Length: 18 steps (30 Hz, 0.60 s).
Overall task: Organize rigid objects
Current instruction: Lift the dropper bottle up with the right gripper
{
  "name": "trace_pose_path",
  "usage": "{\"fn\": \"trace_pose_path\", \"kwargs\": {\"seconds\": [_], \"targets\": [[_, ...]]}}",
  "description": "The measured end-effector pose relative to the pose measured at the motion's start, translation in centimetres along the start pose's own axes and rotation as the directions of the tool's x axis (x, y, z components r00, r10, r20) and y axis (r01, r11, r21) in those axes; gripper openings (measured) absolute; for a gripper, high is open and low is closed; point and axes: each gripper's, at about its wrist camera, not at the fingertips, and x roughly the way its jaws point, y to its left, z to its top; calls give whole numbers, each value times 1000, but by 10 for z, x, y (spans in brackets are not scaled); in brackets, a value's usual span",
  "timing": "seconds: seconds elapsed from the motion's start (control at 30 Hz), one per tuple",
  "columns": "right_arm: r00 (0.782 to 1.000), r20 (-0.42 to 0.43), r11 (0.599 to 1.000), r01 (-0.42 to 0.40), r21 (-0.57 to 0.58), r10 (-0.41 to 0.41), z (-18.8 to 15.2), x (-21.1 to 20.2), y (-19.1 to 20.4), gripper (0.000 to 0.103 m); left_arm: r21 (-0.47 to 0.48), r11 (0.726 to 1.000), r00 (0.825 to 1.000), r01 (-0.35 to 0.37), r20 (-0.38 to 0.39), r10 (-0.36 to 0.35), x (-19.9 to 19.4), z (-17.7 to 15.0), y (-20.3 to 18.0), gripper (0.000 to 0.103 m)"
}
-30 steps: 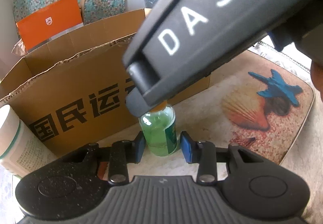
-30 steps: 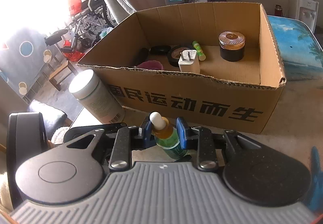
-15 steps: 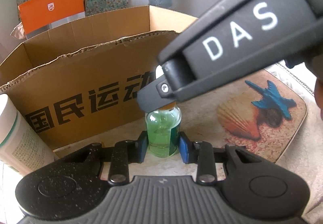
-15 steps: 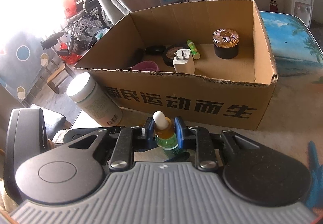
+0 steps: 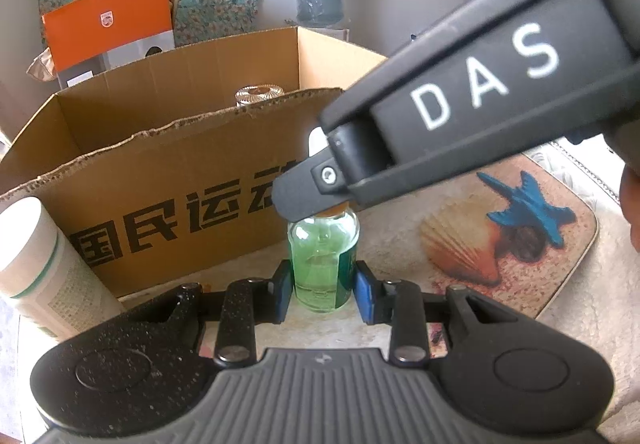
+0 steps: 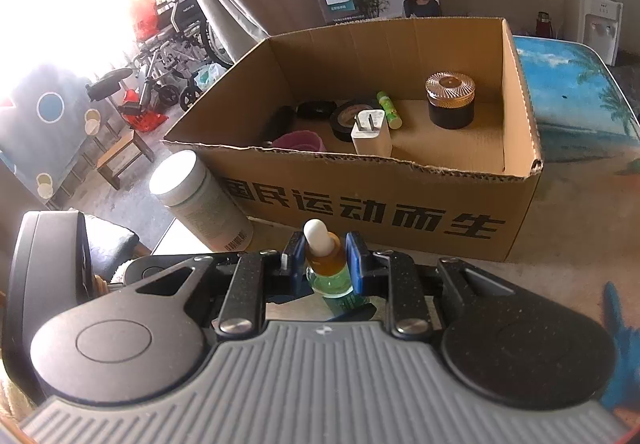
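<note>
Two grippers share one bottle [image 5: 322, 264]: it stands upright on the worktop, just in front of the box's [image 6: 360, 200] printed near wall. The left gripper [image 5: 323, 290] clasps the green glass body low down, jaws narrow on it; the right gripper [image 6: 323, 257], whose jaws have just been closing, pinches the amber neck under the white dropper bulb [image 6: 317, 237]. The bottle's long axis is vertical, so the way into the box is likely up and over that torn near edge. Both hands look equally near; the can [image 6: 200, 200] stands clear by the box's left corner.
</note>
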Motion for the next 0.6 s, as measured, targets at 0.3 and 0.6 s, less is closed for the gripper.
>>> {"fn": "trace_pose_path", "kwargs": {"seconds": [0.3, 0.6], "targets": [[1000, 24, 1000, -4, -25, 4, 0, -14, 6, 21, 4, 1000, 1000, -14, 26, 14, -13, 0, -2, 33], [998, 68, 998, -7, -67, 12, 5, -37, 19, 20, -8, 999, 996, -41, 83, 41, -37, 14, -3, 33]]}}
